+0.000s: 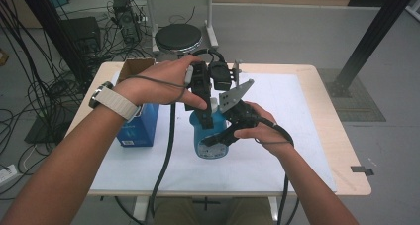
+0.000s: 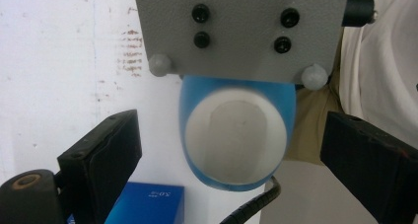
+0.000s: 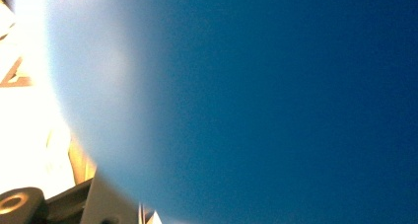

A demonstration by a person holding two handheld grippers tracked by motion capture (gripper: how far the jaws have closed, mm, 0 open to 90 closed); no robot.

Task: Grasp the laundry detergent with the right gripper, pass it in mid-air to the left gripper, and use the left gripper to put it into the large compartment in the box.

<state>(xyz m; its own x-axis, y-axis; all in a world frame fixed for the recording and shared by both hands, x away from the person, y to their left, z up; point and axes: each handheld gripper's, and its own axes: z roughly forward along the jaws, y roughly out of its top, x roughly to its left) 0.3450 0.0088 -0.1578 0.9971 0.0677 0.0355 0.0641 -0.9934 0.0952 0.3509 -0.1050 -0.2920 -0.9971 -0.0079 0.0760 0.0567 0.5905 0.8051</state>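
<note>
A blue bottle (image 1: 210,138) with a white cap (image 2: 235,135) stands upright near the middle of the white table top, a round pale label low on its side. In the left gripper view the cap faces the camera, a blue box (image 2: 148,204) at its seven o'clock

The high view is evenly lit, soft and slightly grainy. In the right gripper view a blue bottle (image 3: 271,100) looms blurred, with overexposed glare at the left. The left gripper view is bright.
</note>
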